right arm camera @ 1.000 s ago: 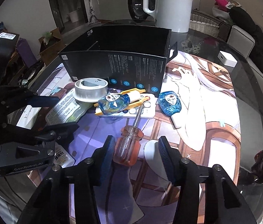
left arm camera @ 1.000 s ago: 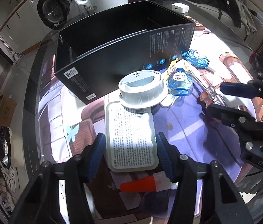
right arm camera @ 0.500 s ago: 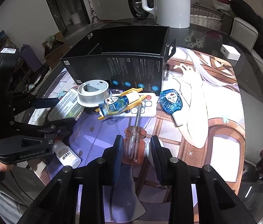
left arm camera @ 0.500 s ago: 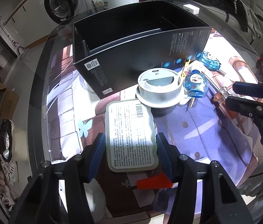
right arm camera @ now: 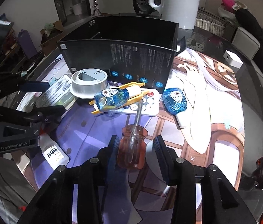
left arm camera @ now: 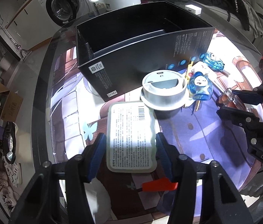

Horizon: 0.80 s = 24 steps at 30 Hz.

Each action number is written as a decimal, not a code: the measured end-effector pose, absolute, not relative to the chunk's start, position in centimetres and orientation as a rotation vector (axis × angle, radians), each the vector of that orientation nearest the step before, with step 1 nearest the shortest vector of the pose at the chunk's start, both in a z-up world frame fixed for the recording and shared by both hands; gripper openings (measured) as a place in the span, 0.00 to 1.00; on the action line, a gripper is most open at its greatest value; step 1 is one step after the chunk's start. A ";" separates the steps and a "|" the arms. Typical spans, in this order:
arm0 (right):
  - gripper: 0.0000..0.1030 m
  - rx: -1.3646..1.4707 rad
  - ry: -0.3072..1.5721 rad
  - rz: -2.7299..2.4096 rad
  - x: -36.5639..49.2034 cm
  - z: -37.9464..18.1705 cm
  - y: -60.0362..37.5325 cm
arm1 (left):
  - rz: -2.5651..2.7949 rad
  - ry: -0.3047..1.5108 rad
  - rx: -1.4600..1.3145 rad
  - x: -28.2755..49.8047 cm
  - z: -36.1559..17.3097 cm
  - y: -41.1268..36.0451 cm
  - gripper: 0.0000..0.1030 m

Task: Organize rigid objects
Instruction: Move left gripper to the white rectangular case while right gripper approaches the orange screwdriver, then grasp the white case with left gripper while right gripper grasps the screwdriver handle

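Both tongs are set low over the counter point(right arm camera: 224, 130), each straddling one object ahead of a lift toward the open black box point(left arm camera: 135, 43), which stands at the far side with its mouth up, presumably the bin for the sorted pieces. The right tongs point(right arm camera: 136, 145) bracket the orange handle of the single screwdriver point(right arm camera: 132, 145); the left pad looks to touch the handle while a gap shows at the right pad, so they are parted, not clamped. The shaft lies forward onto the one white remote point(right arm camera: 140, 105), so a straight pull-back should free it. The left tongs point(left arm camera: 129, 145) are spread wide around the flat labelled pack point(left arm camera: 130, 136), pads just beside its long edges, gripping nothing; its far corner tucks under the rim of the one grey round device point(left arm camera: 164, 93), so a lift may disturb that. Two blue dispensers are present: one point(right arm camera: 110, 99) resting across the yellow tweezers point(right arm camera: 135, 85) on the remote, the other point(right arm camera: 175, 99) lying apart to the right. One small white bottle point(right arm camera: 54, 153) lies near the left tongs.
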State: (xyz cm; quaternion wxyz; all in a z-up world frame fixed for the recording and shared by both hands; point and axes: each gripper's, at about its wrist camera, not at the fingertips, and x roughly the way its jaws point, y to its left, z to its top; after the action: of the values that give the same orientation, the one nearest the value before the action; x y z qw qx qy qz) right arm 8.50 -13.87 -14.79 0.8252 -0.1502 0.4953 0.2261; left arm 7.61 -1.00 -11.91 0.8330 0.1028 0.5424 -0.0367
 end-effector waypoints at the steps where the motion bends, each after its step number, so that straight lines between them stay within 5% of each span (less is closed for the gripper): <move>1: 0.28 -0.325 1.057 0.485 8.4 -14.7 -13.7 | -0.075 1.148 0.227 7.5 -11.9 -1.1 0.51; 13: 0.26 -0.267 1.011 0.482 7.6 -12.6 -14.4 | -0.062 1.003 0.201 6.2 -7.7 -0.4 0.51; 24: 0.26 -0.255 0.663 0.507 5.1 -6.8 -14.3 | -0.052 0.665 0.222 3.5 -1.5 -0.1 0.51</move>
State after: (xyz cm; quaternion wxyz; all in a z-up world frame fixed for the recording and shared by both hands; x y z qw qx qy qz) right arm 5.06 -14.31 -6.77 0.9062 -0.1236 0.3212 0.2458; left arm 3.51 -0.06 -1.50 0.9389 0.1086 0.3256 -0.0254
